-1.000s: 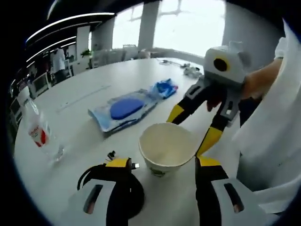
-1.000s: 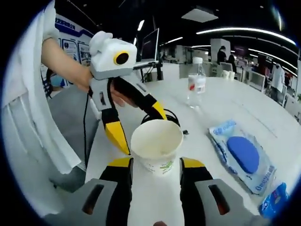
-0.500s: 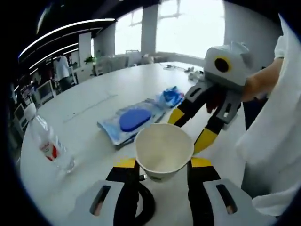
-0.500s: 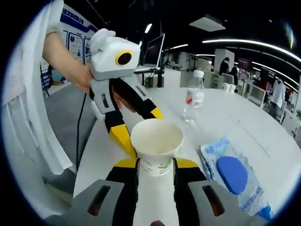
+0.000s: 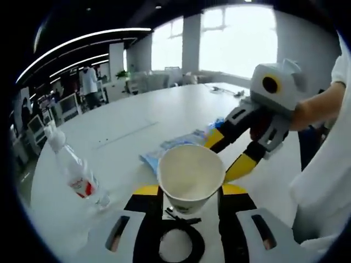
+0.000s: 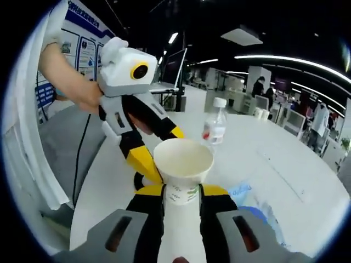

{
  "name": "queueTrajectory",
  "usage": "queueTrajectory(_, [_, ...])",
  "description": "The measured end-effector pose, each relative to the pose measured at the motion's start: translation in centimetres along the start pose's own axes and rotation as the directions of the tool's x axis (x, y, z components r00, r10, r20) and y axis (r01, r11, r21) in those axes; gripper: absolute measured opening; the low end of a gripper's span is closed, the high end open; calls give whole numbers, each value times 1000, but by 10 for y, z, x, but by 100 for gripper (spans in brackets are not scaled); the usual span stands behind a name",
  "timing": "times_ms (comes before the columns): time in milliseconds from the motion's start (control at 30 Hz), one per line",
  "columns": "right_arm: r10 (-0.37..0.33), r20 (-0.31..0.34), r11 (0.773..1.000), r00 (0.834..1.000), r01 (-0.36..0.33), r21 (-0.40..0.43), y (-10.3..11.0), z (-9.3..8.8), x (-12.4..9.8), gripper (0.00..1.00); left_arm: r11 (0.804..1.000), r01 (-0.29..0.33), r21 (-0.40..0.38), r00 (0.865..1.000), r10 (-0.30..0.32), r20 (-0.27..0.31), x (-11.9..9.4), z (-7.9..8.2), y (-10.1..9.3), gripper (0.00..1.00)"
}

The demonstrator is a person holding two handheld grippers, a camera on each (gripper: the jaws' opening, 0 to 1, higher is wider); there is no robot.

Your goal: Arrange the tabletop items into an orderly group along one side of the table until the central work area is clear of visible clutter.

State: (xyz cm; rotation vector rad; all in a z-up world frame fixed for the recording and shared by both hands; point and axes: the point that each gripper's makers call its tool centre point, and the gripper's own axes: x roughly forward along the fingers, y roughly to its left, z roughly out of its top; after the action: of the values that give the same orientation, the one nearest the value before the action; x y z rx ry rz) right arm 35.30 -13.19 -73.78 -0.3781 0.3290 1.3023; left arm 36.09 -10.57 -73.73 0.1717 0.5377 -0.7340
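The open office runs off behind a broad white table (image 5: 137, 118), and most of that top is bare. A bottle (image 5: 77, 175) stands apart on one side. A blue packet (image 5: 178, 143) lies just behind the cup (image 5: 190, 174), and a coiled black cable (image 5: 178, 249) sits under it.

You have the cup held up off the table, upright and empty as far as its inside shows. In the right gripper view your right gripper (image 6: 181, 190) has its jaws drawn in close on the cup's lower wall, so that grip looks like the one carrying it. Your left gripper (image 5: 189, 190) has its jaws well apart, one on each side of the cup. I can't tell if either pad touches it.

The step looks like a carry to the grouping side, or a handover between the two. If you mean to pass it, close the left jaws gently below the rim. Paper walls buckle under a hard squeeze. Only then ease the right off.

If the right carries on alone, draw the left clear first so it doesn't knock the rim. Keep the cup level, and set it down near the bottle rather than over the cable, where it could rock.
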Motion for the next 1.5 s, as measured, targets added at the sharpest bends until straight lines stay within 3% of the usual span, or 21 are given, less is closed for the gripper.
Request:
queueTrajectory(767, [-17,52,999,998,18,-31,-50,29,32,16,992,-100,-73,994,103,43,7,25,62,34])
queueTrajectory(1100, [-19,60,999,998,21,-44,-65,29,46,15,987,-135,-86,990,138,34,16,26,79,34])
queueTrajectory(1500, [-68,43,996,997,71,-54,-84,21,59,14,977,-173,-124,984,178,26,32,21,98,34])
